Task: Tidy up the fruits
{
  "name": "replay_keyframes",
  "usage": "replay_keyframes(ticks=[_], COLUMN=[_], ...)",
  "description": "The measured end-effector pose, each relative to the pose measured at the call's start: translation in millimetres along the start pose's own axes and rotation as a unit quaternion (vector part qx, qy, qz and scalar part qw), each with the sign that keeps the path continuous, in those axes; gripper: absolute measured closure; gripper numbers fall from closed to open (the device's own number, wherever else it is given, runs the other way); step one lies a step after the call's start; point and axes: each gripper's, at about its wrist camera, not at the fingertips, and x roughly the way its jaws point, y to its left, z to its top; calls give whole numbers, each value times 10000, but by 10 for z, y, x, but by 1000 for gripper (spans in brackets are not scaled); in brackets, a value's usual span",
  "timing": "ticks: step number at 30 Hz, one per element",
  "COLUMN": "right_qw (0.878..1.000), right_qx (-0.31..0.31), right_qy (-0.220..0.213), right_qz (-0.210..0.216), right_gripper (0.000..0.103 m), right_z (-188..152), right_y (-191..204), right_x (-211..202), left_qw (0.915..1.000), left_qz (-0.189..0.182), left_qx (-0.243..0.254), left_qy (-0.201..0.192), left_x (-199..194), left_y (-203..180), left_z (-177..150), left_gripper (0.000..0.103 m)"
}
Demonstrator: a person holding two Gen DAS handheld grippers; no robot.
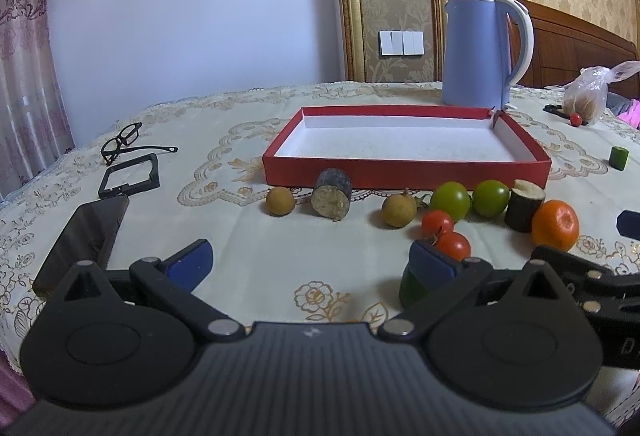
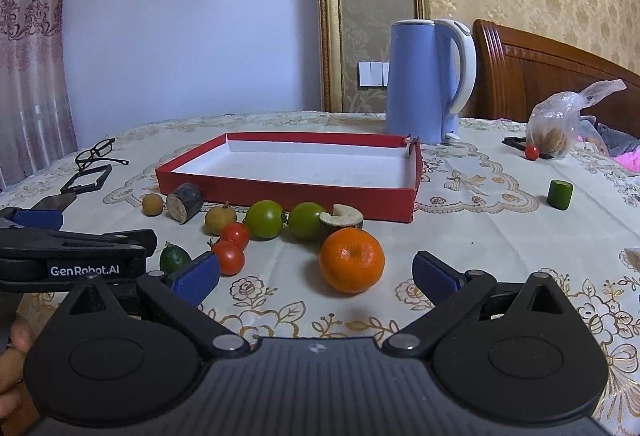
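Observation:
A red shallow box [image 1: 404, 168] [image 2: 280, 192] with a white inside stands empty on the table. In front of it lie two longans [image 1: 280, 201], two cut cane pieces [image 1: 332, 194], two green tomatoes [image 2: 264, 219], two red tomatoes [image 2: 230, 256], a small green fruit [image 2: 174, 258] and an orange [image 2: 352, 260] [image 1: 555, 224]. My left gripper [image 1: 310, 262] is open and empty; its right finger hides part of the small green fruit [image 1: 412, 286]. My right gripper [image 2: 316, 274] is open, with the orange just ahead between its fingers.
A blue kettle [image 2: 426, 80] stands behind the box. Glasses [image 1: 122, 140], a black frame [image 1: 130, 176] and a phone [image 1: 86, 236] lie at left. At right are a green cylinder [image 2: 560, 194], a plastic bag [image 2: 556, 124] and a small red tomato [image 2: 532, 151].

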Motion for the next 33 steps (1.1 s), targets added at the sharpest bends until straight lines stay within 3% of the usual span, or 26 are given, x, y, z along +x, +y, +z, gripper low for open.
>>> replay_keyframes(ticks=[16,26,29,33], right_qw=[10000,10000,10000,9999], right_qx=[-46,-20,-33,-107], right_qy=[17,36,39,-24], right_qz=[-9,-10,5,-51], right_gripper=[0,0,0,0], right_z=[-31,-40,-46,-28], right_y=[69,63,73,64], right_x=[-4,16,13,-8], left_qw=[9999,9985,9992,9972], left_qz=[12,321,100,-740], left_qx=[-114,-449,-376,-50], left_qy=[55,-5,14,-129], left_x=[59,115,125,9], left_y=[159,602,630,507], left_z=[4,72,47,-21], left_gripper=[0,0,0,0])
